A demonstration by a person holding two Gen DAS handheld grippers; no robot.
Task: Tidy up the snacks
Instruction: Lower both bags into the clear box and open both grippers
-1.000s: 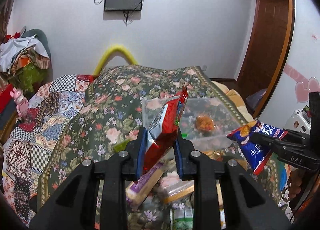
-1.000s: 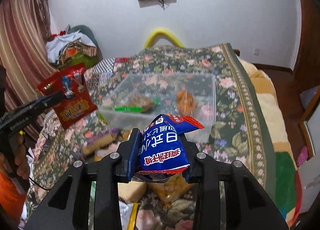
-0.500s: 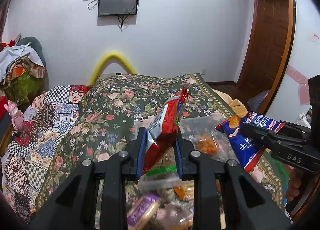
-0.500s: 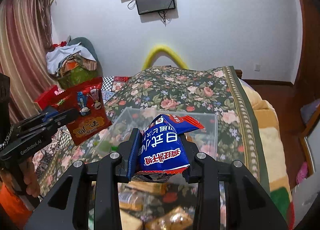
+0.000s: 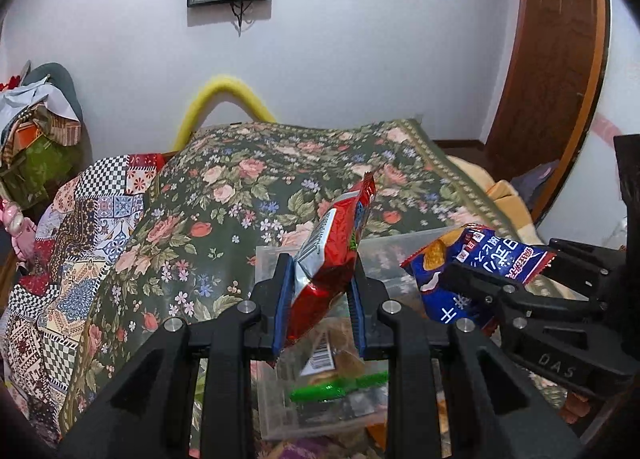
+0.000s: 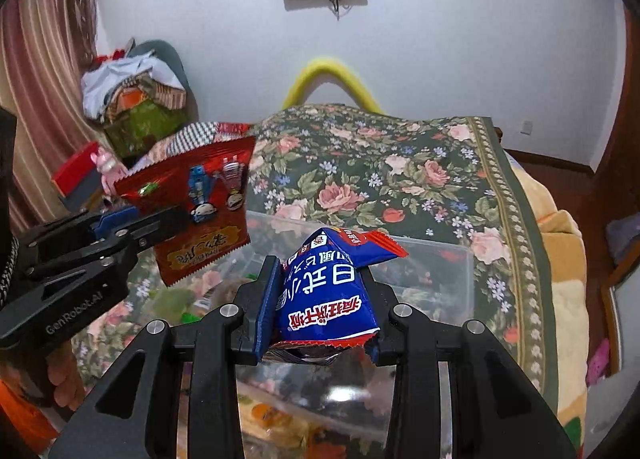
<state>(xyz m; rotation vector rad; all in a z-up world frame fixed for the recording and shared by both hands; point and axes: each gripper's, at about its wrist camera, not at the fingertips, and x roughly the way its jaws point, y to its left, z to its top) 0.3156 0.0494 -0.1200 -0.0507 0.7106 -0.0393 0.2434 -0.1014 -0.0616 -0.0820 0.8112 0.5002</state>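
Observation:
My left gripper (image 5: 320, 299) is shut on a red snack packet (image 5: 332, 259) and holds it above the clear plastic box (image 5: 272, 399) on the floral bedspread. The packet also shows in the right wrist view (image 6: 196, 203). My right gripper (image 6: 320, 307) is shut on a blue snack packet (image 6: 324, 299), also held over the box (image 6: 448, 271). From the left wrist view the blue packet (image 5: 476, 259) hangs to the right of the red one. The box holds several snacks, one with a green stripe (image 5: 336, 389).
The floral bedspread (image 5: 248, 187) covers the bed, with a patchwork quilt (image 5: 68, 243) on its left. A yellow arch (image 5: 228, 95) stands at the far end. Piled clothes (image 6: 132, 99) sit at the left. A wooden door (image 5: 556, 59) is at the right.
Both grippers have moved forward and closer together over the clear box, each still holding its packet. The loose snacks in front of the box have dropped out of view.

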